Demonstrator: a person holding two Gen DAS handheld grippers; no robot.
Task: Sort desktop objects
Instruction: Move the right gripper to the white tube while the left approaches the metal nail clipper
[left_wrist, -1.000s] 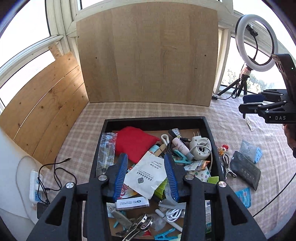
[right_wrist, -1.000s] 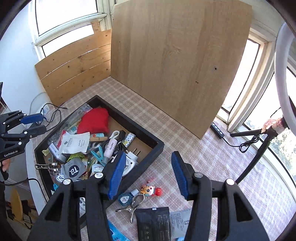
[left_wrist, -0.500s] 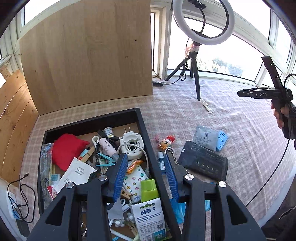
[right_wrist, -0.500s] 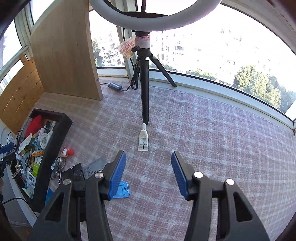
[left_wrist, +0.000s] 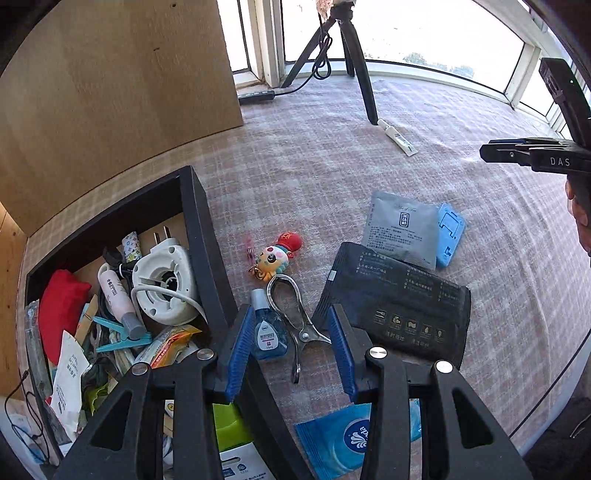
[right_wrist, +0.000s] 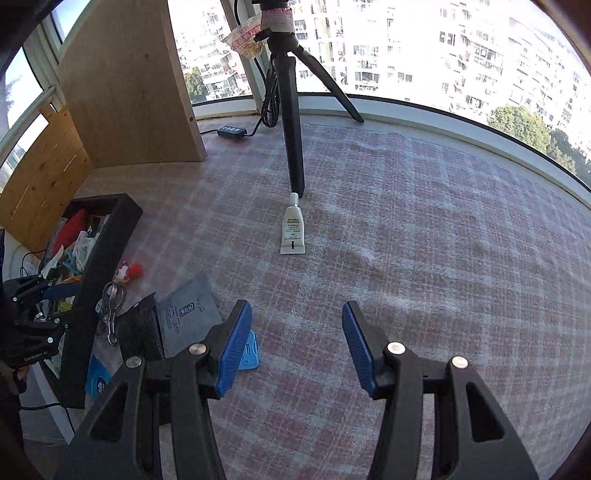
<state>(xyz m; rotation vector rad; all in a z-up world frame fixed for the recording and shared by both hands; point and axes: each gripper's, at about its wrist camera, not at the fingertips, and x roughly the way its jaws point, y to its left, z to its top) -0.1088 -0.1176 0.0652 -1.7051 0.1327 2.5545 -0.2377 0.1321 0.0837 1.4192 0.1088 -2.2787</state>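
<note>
A black tray (left_wrist: 195, 229) full of small items stands at the left on the checked cloth. Beside it lie a blue bottle (left_wrist: 267, 334), a metal clip (left_wrist: 295, 314), a doll keychain (left_wrist: 279, 254), a black pouch (left_wrist: 399, 302), a grey sachet (left_wrist: 400, 229) and a blue holder (left_wrist: 448, 234). My left gripper (left_wrist: 291, 321) is open and empty, its fingers either side of the bottle and clip. My right gripper (right_wrist: 295, 325) is open and empty above bare cloth, a white tube (right_wrist: 293, 230) ahead of it. The right gripper also shows in the left wrist view (left_wrist: 532, 155).
A tripod leg (right_wrist: 291, 129) stands just behind the white tube. A wooden board (left_wrist: 110, 85) leans at the back. A power strip (right_wrist: 231, 131) and cable lie by the window. A blue wipes packet (left_wrist: 343, 439) lies near the table's front edge.
The left gripper has swung right from over the tray to the loose items beside it. The right gripper has swung right and moved closer to the white tube.
</note>
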